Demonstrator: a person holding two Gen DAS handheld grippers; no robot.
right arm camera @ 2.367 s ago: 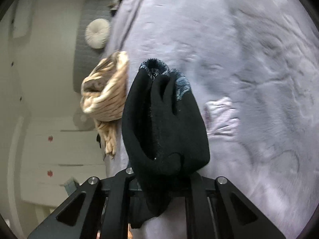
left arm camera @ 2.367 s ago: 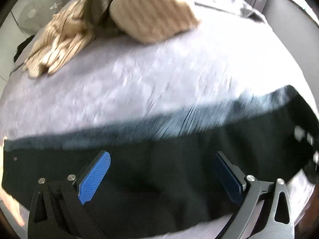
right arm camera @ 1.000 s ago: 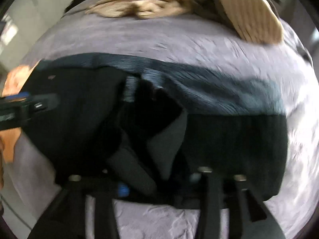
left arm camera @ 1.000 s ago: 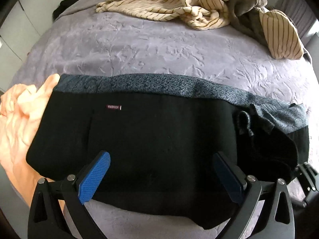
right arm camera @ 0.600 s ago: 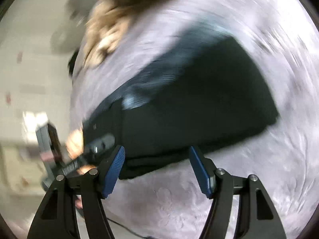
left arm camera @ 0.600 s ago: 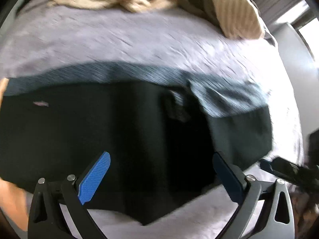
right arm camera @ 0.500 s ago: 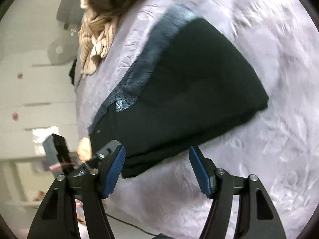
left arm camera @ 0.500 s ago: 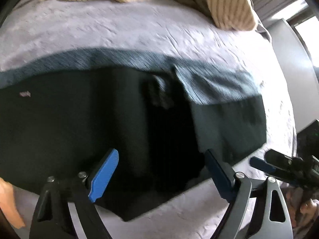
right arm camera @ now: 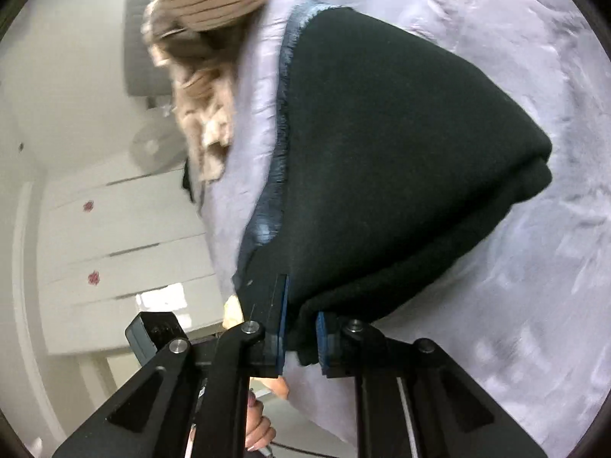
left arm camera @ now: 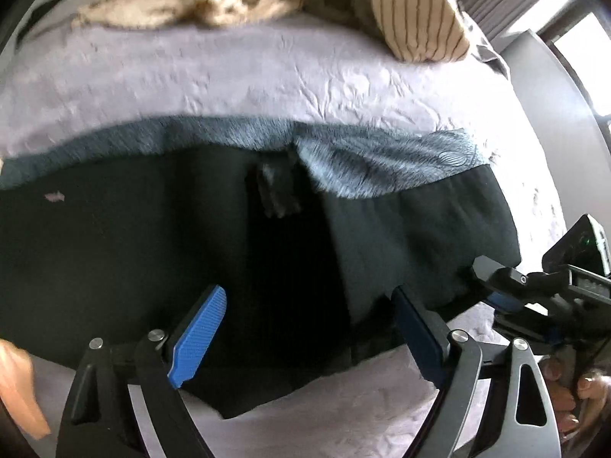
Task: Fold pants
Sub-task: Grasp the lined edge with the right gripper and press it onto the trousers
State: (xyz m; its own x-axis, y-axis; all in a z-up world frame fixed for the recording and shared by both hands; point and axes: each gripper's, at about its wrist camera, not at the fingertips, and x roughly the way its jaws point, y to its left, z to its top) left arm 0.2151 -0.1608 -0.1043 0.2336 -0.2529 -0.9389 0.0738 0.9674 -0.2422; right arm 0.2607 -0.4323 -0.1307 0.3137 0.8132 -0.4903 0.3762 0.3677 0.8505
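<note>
On bed [left arm camera: 343, 87], right gripper [right arm camera: 301, 334] just closed, pinching pants [right arm camera: 382, 152] edge; left gripper [left arm camera: 305, 328] spread. Thick layers could slip, undoing fold.

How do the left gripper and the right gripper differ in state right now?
The left gripper stands open, its fingers spread above the black pants with no cloth pinched; the right gripper has just closed and is shut on the pants' folded edge. The left looks steeply down on the pants; the right comes in low from the side. Both have blue-padded fingers and work over the lilac bedspread.
</note>
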